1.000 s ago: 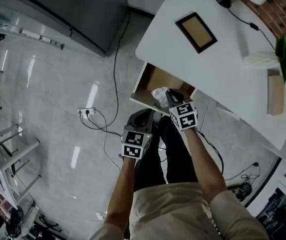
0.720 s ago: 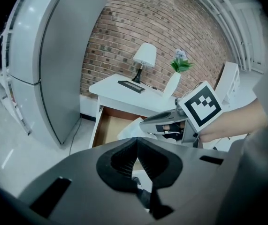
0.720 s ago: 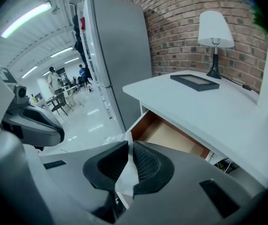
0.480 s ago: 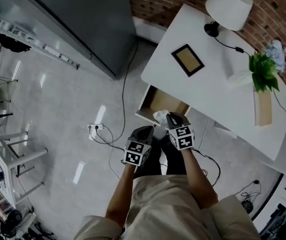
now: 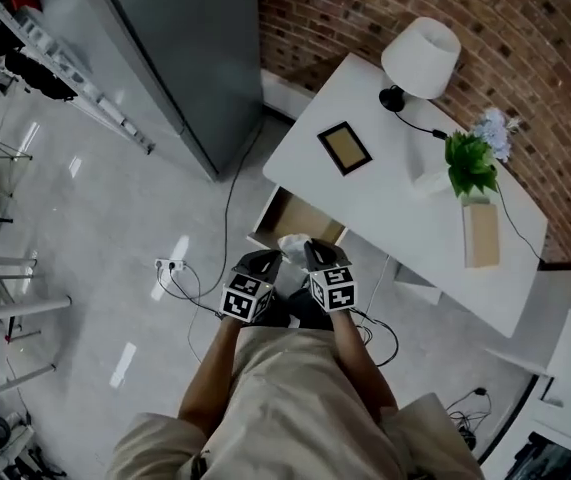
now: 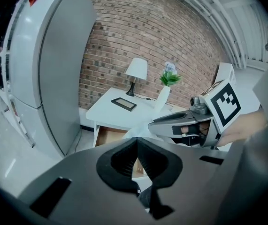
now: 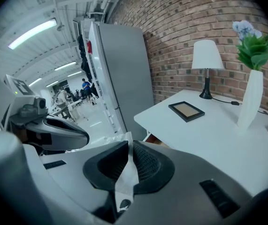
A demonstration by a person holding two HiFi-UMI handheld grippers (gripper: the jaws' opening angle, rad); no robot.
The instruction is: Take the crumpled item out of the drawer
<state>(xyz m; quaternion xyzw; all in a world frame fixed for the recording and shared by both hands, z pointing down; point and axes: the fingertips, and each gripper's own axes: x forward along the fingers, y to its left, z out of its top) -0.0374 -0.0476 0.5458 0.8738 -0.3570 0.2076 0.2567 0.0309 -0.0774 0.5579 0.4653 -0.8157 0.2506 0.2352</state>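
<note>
The open drawer (image 5: 290,218) juts from the near-left edge of the white surface (image 5: 405,218) into the space right ahead of you, its top open from above. Your left gripper (image 5: 265,260) and right gripper (image 5: 315,250) sit side by side just short of it, with only a narrow gap between them. To the left, the floor (image 5: 95,208) runs open up to the tall grey cabinet (image 5: 195,58), but a power strip (image 5: 168,265) and cables lie low beside the drawer. On the surface, a frame (image 5: 345,148), lamp (image 5: 421,58), plant (image 5: 470,163) and tan box (image 5: 480,233) stand apart, leaving bare top nearest the drawer.
</note>
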